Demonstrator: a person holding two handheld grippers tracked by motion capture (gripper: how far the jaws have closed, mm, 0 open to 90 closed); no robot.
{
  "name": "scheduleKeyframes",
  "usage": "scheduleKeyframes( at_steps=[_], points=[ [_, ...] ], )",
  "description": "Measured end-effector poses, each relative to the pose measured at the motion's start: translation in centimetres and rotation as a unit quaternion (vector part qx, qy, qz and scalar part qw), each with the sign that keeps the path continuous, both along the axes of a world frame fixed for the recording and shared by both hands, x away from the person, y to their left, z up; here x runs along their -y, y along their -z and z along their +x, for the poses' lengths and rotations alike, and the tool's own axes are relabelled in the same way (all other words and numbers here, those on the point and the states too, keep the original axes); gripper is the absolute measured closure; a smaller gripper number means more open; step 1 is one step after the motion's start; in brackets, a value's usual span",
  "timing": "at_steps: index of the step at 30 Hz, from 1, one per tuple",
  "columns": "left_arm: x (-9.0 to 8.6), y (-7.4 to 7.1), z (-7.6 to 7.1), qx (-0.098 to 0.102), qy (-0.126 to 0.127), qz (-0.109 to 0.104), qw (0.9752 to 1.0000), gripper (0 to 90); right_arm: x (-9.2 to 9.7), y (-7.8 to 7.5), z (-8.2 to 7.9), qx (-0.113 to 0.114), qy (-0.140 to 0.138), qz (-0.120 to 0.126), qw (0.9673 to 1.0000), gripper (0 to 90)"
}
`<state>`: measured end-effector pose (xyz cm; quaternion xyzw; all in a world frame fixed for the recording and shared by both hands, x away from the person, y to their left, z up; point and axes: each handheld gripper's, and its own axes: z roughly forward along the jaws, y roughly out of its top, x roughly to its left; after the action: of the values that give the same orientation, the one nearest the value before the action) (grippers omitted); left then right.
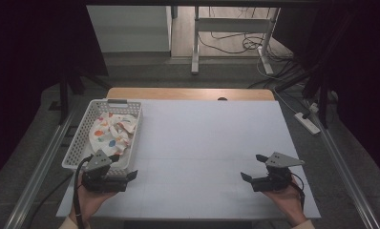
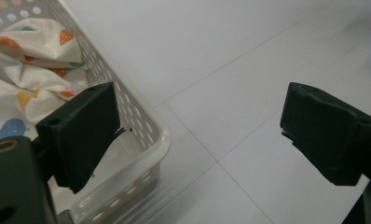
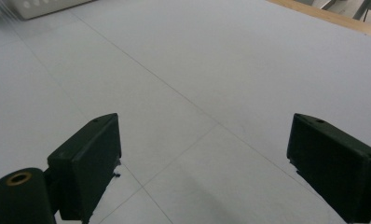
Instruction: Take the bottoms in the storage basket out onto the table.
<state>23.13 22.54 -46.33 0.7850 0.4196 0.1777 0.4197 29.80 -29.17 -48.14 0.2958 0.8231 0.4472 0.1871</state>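
High view: left gripper (image 1: 123, 175) spread at basket (image 1: 78, 148) near corner, cloth (image 1: 112, 132) inside; right gripper (image 1: 254, 168) spread, seemingly empty, at 4 o'clock.

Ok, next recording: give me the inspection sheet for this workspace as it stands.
Surface: white table, bare in the middle.
Job's things: white perforated basket at the left edge; spotted cloth crumpled inside.
Clutter: nothing seen.
Grippers: left hand-held gripper open by the basket's near corner, empty; right hand-held gripper open over bare table, empty.
Cables: one trails from the left hand-held gripper; more on the floor beyond.
Surroundings: power strip on grey floor, table legs behind.
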Motion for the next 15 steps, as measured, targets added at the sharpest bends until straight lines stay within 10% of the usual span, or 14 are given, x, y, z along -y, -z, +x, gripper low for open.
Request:
scheduleKeyframes(
  at_steps=[15],
  points=[
    [0.14,-0.24,0.11,0.002,0.001,0.002,1.0,10.8,-0.21,0.24,-0.01,0.001,-0.006,-0.01,0.9999,10.0]
  ],
)
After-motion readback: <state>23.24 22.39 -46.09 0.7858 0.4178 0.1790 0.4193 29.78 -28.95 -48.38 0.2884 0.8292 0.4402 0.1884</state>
